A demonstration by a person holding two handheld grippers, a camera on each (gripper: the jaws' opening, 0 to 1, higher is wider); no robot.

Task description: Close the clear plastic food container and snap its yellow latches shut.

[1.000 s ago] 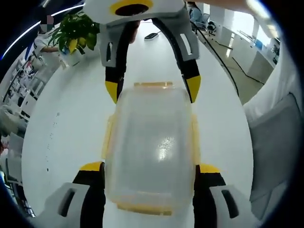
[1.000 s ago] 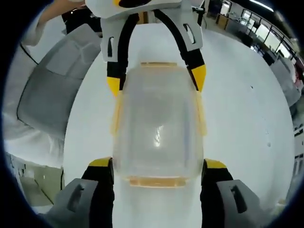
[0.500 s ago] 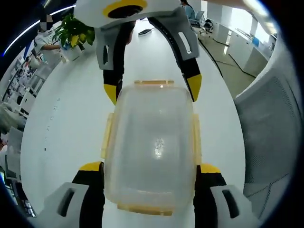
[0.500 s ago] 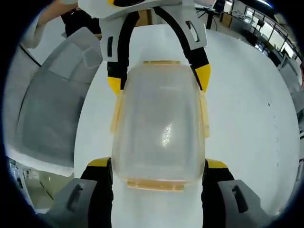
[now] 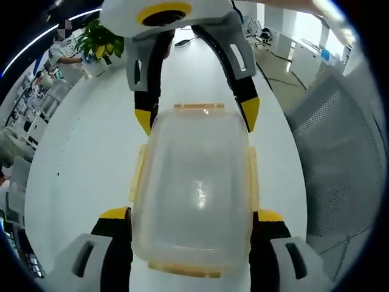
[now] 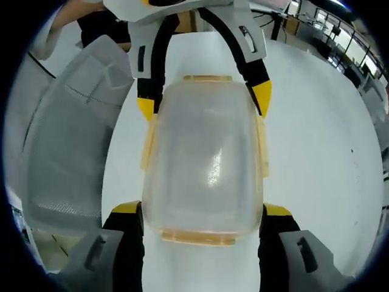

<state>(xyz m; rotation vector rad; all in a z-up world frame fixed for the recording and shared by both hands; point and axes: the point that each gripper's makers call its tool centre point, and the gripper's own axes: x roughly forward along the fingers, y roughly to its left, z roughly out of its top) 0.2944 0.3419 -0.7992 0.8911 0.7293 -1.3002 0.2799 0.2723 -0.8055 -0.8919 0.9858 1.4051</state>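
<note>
A clear plastic food container (image 5: 194, 182) with its lid on lies on the white table (image 5: 85, 164). Yellow latches sit on its edges: the far end (image 5: 199, 107), the near end (image 5: 182, 268) and both long sides (image 5: 138, 173). Whether they are snapped down I cannot tell. My left gripper (image 5: 189, 214) clasps the near end, with yellow-tipped jaws against both sides. My right gripper (image 5: 196, 115) clasps the far end from the opposite side. In the right gripper view the same container (image 6: 203, 170) sits between my right gripper (image 6: 202, 210) and the left gripper (image 6: 203, 103).
A grey mesh chair (image 5: 340, 158) stands close beside the table edge, and shows as the chair (image 6: 73, 140) in the right gripper view. A potted plant (image 5: 97, 39) and a small dark object (image 5: 182, 42) sit far down the table. Office desks lie beyond.
Both views have swung a little, so the mesh chair now takes up more of each. The container stays clasped between the two grippers in the same pose.
</note>
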